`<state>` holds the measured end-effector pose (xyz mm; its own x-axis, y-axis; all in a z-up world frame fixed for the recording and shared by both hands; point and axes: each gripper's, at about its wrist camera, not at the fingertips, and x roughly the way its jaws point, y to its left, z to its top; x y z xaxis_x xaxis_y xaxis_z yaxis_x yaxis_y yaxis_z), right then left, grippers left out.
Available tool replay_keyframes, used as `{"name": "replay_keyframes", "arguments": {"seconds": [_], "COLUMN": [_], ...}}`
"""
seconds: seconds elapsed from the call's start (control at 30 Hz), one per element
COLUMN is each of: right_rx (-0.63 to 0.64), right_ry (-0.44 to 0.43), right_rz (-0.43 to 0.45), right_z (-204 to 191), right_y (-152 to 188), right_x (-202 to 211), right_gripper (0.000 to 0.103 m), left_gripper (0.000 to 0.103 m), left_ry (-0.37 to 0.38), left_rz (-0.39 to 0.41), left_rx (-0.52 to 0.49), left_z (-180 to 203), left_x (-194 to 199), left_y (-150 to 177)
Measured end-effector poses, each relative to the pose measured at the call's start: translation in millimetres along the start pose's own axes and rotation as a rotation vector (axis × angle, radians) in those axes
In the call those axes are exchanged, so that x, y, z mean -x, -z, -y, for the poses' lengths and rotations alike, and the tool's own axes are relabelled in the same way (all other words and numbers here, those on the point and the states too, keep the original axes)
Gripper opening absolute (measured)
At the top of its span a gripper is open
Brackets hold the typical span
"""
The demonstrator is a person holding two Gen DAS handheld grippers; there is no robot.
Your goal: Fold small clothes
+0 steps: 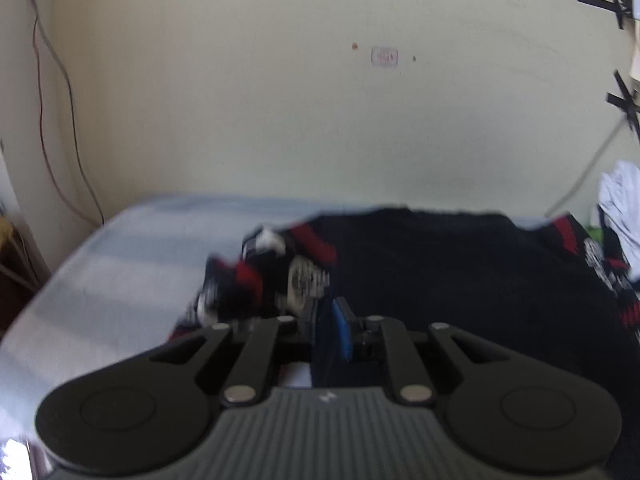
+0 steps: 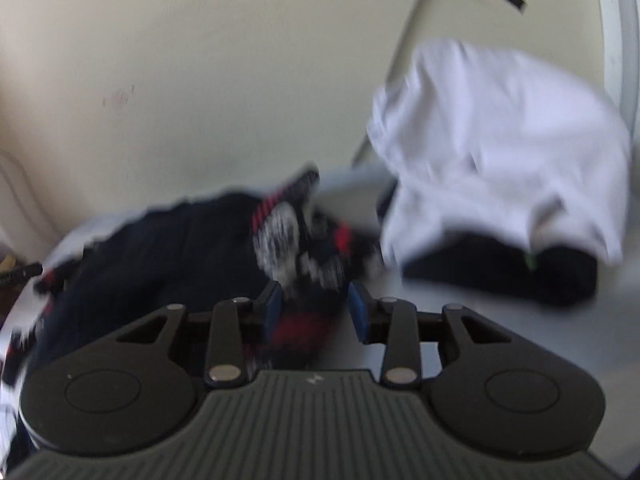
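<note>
Pale table (image 1: pixel 100 264) bore a dark garment (image 1: pixel 440 272), laid flat for folding. Left gripper (image 1: pixel 326 334) was clamped on its edge; right gripper (image 2: pixel 314 312) was parted around a sleeve.

The left claw (image 1: pixel 326 332) is matte black, with two broad rounded lobes, each bearing a shallow circular recess. Paired black link bars run forward from silver rivets to blue finger pads (image 1: pixel 342 330). Behind them sits a grey ribbed housing with a small white mark at its front edge. The right claw (image 2: pixel 314 312) has the same build: black lobes, silver rivets, blue pads (image 2: pixel 358 312), grey ribbed housing with white mark.
</note>
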<state>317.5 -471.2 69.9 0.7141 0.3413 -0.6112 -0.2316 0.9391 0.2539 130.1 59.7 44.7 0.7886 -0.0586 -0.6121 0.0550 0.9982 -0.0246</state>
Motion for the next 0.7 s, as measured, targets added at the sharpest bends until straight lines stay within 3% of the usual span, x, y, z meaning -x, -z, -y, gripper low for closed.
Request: {"name": "replay_keyframes", "arguments": {"seconds": [0.1,0.23,0.27,0.3,0.37,0.43,0.57,0.63,0.7], "right_rx": [-0.021,0.043,0.069,0.106,0.163,0.245,0.579,0.530,0.379], "right_ry": [-0.055,-0.113,-0.101,-0.065,-0.023,0.099,0.676,0.838,0.843], "right_rz": [-0.036,-0.048,-0.053,-0.052,-0.034,0.048,0.329,0.355,0.310], "right_z": [15,3,0,-5,-8,-6,19,57,87], "right_y": [27,42,42,43,38,35,5,-20,-40], "right_x": [6,-6,-14,-20,-23,-10,24,31,41], "right_gripper": [0.061,0.063,0.041,0.011,0.009,0.009,0.009,0.015,0.043], "left_gripper": [0.019,0.030,0.030,0.030,0.033,0.039,0.044,0.050,0.050], "left_ry": [0.047,0.094,0.088,0.075,0.050,0.050,0.068,0.086,0.097], "left_rz": [-0.033,-0.046,-0.043,-0.038,-0.021,-0.011,-0.026,-0.049,-0.074], "left_rx": [0.011,0.024,0.016,0.005,-0.019,-0.029,-0.033,-0.025,-0.026], "left_z": [-12,-17,-18,-18,-19,-24,-32,-33,-34], "left_x": [17,47,52,57,73,87,101,101,98], "left_y": [30,58,62,64,67,71,79,84,89]}}
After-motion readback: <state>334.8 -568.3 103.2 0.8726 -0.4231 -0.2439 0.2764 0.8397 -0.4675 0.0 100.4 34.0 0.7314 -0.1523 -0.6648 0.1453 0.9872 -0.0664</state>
